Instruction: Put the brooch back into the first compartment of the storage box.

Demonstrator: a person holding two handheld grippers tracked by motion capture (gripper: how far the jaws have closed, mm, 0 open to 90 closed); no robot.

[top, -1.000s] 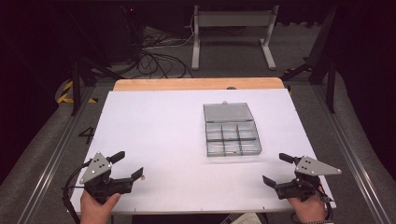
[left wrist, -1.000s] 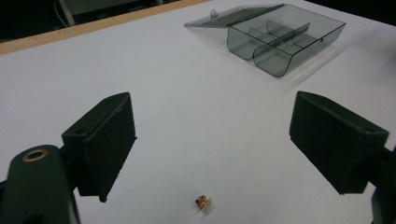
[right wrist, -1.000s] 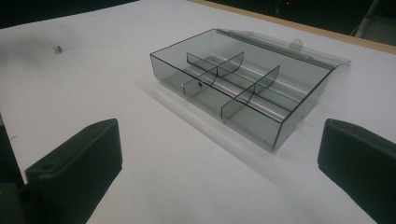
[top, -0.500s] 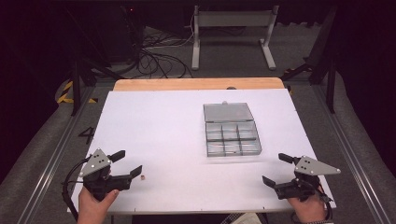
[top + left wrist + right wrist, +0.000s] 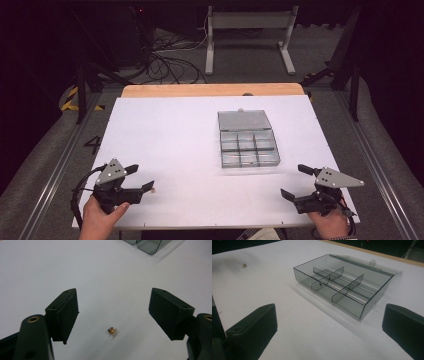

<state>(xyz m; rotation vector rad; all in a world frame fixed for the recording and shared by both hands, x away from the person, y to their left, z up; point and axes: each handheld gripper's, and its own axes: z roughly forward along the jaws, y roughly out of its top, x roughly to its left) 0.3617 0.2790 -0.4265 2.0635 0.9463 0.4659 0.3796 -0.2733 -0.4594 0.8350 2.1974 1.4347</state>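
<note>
One small brass part (image 5: 111,331) lay loose on the white counter (image 5: 170,130), between the left gripper's (image 5: 145,179) fingers, which had just been closing yet stood apart from it. Nothing was grasped; carrying it to the open divided box (image 5: 247,145) remained. Right gripper (image 5: 295,182) waited, fingers spread and empty.

Small brass-like metal part (image 5: 111,330) shiny; divided box (image 5: 344,286) glossy smoked plastic; table (image 5: 165,135) matt white.
</note>
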